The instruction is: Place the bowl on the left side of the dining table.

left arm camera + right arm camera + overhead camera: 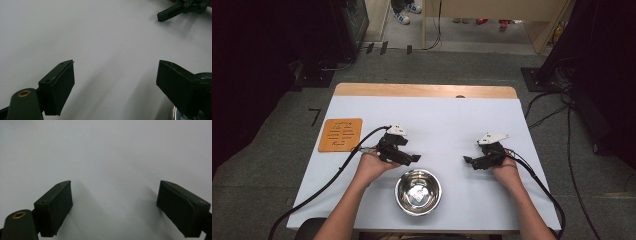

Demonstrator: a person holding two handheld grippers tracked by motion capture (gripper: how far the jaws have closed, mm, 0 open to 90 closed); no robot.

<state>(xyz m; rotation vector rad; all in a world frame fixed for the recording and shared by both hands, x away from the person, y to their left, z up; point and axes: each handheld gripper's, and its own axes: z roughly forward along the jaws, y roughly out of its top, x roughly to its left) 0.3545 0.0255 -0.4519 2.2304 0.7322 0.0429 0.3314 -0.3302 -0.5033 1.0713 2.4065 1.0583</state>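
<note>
Setting, as I see it from the high view: a lab or recording room. White-covered table point(437, 120) on grey carpet point(447, 67); black equipment stands left point(349, 25) and right point(562, 55); loose cables point(562, 107) on the floor; plywood furniture point(492, 15) at the far side.

The left claw point(115, 85) is held wide open over the white counter point(100, 37); the right claw point(160, 17) is seen at one o'clock, a steel bowl's point(176, 115) rim at five.

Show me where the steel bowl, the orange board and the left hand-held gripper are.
steel bowl point(400, 196): high view, on its left rim.
orange board point(340, 134): high view, on the middle of its top face.
left hand-held gripper point(414, 159): high view, between its jaw tips.
</note>
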